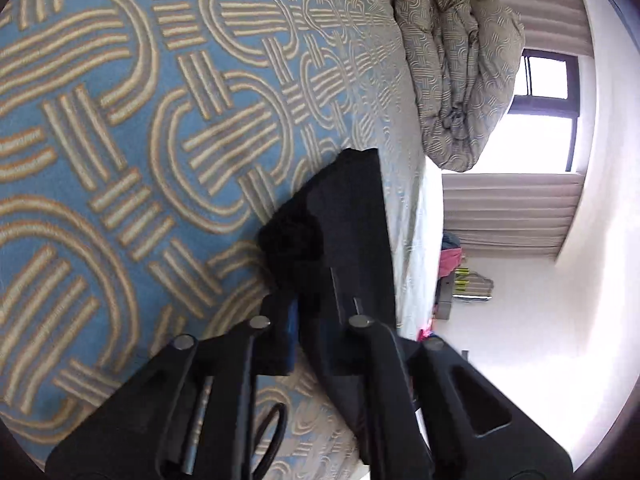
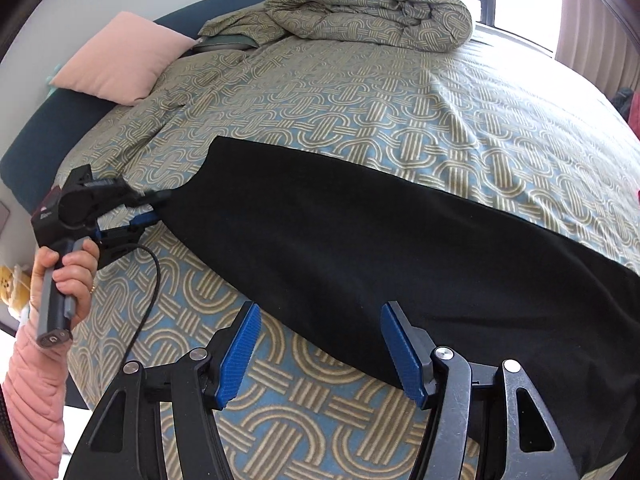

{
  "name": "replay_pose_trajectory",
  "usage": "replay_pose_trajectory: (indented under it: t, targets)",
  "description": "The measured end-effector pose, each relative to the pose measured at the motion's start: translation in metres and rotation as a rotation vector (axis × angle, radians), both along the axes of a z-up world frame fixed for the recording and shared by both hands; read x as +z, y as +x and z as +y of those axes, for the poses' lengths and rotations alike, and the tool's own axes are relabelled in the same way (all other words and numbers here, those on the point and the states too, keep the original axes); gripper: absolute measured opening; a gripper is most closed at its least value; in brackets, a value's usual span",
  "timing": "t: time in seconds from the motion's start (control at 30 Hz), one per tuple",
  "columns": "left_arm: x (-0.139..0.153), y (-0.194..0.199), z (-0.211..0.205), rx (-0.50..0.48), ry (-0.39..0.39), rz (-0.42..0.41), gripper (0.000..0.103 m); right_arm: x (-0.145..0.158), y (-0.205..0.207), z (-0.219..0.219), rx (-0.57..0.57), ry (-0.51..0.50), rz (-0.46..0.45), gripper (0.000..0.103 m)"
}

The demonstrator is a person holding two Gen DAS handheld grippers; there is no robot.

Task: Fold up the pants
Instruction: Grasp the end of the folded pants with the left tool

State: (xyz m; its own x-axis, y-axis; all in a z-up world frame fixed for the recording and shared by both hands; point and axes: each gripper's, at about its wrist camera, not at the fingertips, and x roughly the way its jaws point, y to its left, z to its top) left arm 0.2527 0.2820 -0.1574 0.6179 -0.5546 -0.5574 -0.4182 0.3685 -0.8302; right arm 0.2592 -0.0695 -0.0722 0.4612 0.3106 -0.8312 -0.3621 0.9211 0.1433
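Black pants (image 2: pixel 360 240) lie flat and long across the patterned bedspread (image 2: pixel 400 96), running from mid left to lower right. My left gripper (image 2: pixel 154 210) is shut on the pants' left end, seen from the side in the right wrist view. In the left wrist view the pants (image 1: pixel 352 216) stretch away from the left gripper (image 1: pixel 308 312), whose jaws pinch the cloth. My right gripper (image 2: pixel 320 348) is open and empty, its blue pads (image 2: pixel 240 356) hovering over the pants' near edge.
A bunched duvet (image 2: pixel 372 4) lies at the bed's far end, also in the left wrist view (image 1: pixel 452 64). A pink pillow (image 2: pixel 120 60) leans at the far left. A black cable (image 2: pixel 152 280) trails from the left gripper. A window (image 1: pixel 536 120) and curtains lie beyond the bed edge.
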Motion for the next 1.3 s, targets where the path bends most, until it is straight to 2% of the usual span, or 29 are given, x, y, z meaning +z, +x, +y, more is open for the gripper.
replay_pose_trajectory:
  t: [0.17,0.23,0.27,0.3,0.4,0.47,0.53,0.57,0.6,0.7,0.77,0.8,0.87,0.97,1.03,1.07,1.1,1.23,1.3]
  targets:
    - [0.013,-0.003,-0.006,-0.007,0.052,-0.048,0.010,-0.004,0.010,0.003,-0.012,-0.006,0.018,0.064]
    - [0.014,-0.004,-0.007,-0.008,0.101,-0.022,0.010,-0.007,0.014,0.004,-0.019,0.007,0.036,0.064]
    - [0.012,-0.003,-0.008,-0.004,0.118,0.000,0.016,-0.008,0.015,0.004,-0.023,0.015,0.044,0.064]
    - [0.010,-0.002,-0.008,0.000,0.124,0.016,0.037,-0.009,0.016,0.004,-0.025,0.021,0.050,0.064]
    - [0.007,0.000,-0.006,0.016,0.083,0.005,0.050,-0.011,0.016,0.005,-0.024,0.020,0.055,0.064]
    - [0.009,0.002,-0.005,0.016,0.087,0.006,0.053,-0.012,0.016,0.006,-0.021,0.011,0.056,0.064]
    - [0.010,0.006,-0.008,0.000,0.138,0.014,0.047,-0.013,0.017,0.007,-0.019,0.007,0.061,0.064]
    - [0.012,0.008,-0.010,-0.013,0.168,0.019,0.018,-0.014,0.018,0.007,-0.018,0.008,0.062,0.064]
    - [0.012,0.010,-0.013,-0.032,0.193,0.025,0.010,-0.015,0.019,0.008,-0.018,0.006,0.064,0.064]
    - [0.025,0.009,-0.018,-0.037,0.235,-0.022,0.010,-0.017,0.028,0.011,-0.023,-0.025,0.068,0.064]
    - [0.036,0.011,-0.022,-0.053,0.290,-0.041,0.010,-0.020,0.044,0.012,-0.055,-0.067,0.076,0.063]
    - [0.039,0.013,-0.025,-0.065,0.316,-0.041,0.010,-0.021,0.053,0.011,-0.077,-0.073,0.088,0.057]
    - [0.040,0.016,-0.026,-0.078,0.344,-0.034,0.010,-0.026,0.076,0.007,-0.127,-0.004,0.159,0.048]
    - [0.042,0.022,-0.029,-0.085,0.357,-0.034,0.010,-0.045,0.109,-0.002,-0.206,0.202,0.324,0.039]
    - [0.044,0.025,-0.031,-0.085,0.357,-0.037,0.010,-0.069,0.130,-0.004,-0.276,0.250,0.412,0.034]
    - [0.044,0.024,-0.032,-0.086,0.357,-0.038,0.010,-0.078,0.137,-0.007,-0.312,0.265,0.411,0.024]
    - [0.046,0.024,-0.033,-0.089,0.361,-0.041,0.010,-0.077,0.141,-0.012,-0.339,0.301,0.383,0.023]
    - [0.056,0.023,-0.040,-0.105,0.398,-0.064,0.010,-0.069,0.139,-0.023,-0.341,0.365,0.423,0.023]
    - [0.061,0.026,-0.044,-0.113,0.415,-0.072,0.010,-0.059,0.133,-0.034,-0.330,0.377,0.380,0.023]
